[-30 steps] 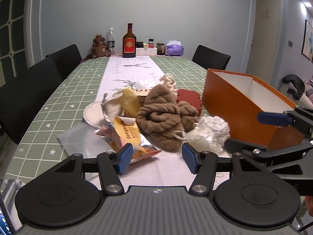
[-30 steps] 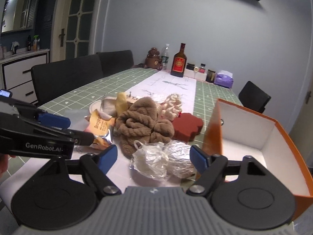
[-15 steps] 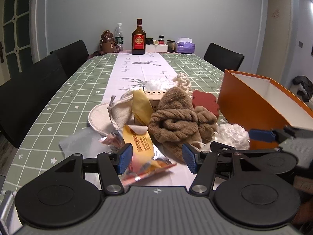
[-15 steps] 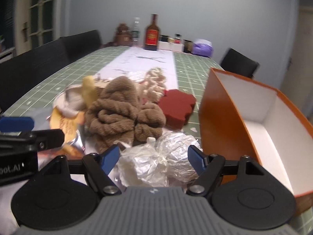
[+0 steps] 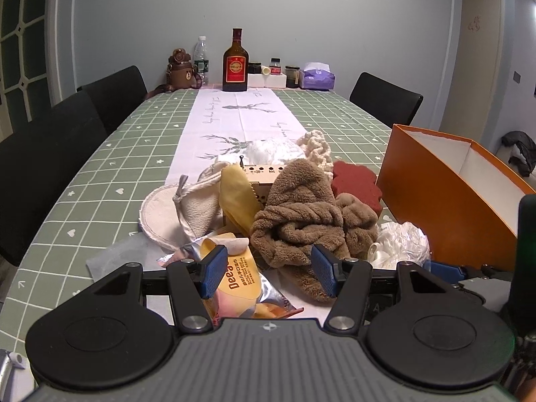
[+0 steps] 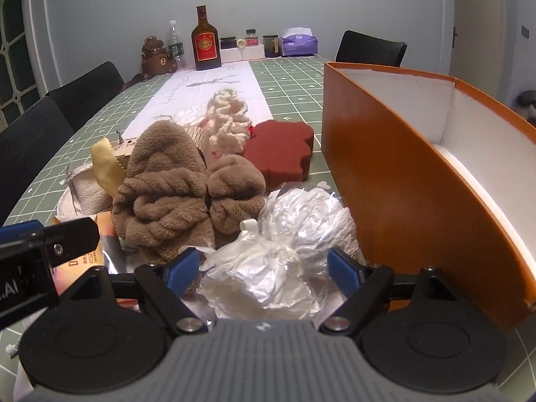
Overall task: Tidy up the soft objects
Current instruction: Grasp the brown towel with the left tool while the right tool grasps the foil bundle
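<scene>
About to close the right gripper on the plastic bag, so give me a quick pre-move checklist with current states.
1. Right gripper jaws apart, opening: ok.
2. Crumpled plastic bag between its fingers: ok.
3. Pads pressing the bag: not ok, no grip yet.
4. Orange box open, visible interior bare: ok.
5. Left gripper open, holding nothing: ok.
6. Brown towel touching the bag, may drag along: cannot tell.

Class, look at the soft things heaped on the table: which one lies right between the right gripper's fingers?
The crumpled clear plastic bag. It sits between the opening jaws of the right gripper; the brown fleece cloth and red sponge lie farther back.
</scene>
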`<action>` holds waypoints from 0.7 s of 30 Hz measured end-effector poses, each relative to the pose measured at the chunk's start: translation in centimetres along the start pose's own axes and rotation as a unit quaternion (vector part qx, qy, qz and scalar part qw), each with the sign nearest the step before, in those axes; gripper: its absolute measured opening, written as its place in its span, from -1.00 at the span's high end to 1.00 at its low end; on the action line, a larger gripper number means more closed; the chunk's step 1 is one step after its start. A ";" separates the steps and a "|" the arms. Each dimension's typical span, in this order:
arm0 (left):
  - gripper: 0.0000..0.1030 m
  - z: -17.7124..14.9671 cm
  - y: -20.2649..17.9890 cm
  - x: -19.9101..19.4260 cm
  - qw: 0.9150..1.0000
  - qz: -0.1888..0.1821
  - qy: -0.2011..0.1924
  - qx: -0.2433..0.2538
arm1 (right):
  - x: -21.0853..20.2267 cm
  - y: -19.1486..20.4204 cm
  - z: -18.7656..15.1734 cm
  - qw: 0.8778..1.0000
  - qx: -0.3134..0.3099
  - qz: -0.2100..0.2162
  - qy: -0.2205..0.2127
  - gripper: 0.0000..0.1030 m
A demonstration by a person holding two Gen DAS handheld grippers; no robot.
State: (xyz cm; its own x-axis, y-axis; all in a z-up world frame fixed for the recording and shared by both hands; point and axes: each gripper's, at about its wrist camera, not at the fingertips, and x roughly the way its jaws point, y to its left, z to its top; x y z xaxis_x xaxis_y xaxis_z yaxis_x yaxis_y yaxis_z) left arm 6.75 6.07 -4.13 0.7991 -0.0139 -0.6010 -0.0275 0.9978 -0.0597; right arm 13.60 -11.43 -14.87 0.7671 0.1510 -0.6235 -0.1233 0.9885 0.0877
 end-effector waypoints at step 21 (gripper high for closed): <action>-0.50 2.7 -0.9 7.3 0.996 -0.026 0.056 0.058 | -1.5 -0.1 0.5 0.978 -0.196 0.017 -0.070 0.26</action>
State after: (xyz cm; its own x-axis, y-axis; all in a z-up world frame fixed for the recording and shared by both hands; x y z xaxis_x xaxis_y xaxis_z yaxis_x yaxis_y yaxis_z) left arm 14.25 5.27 -6.33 0.7255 -0.0660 -0.6851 0.0862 0.9963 -0.0047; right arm 12.79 -11.74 -13.55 0.8339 0.2118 -0.5097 -0.3613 0.9076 -0.2140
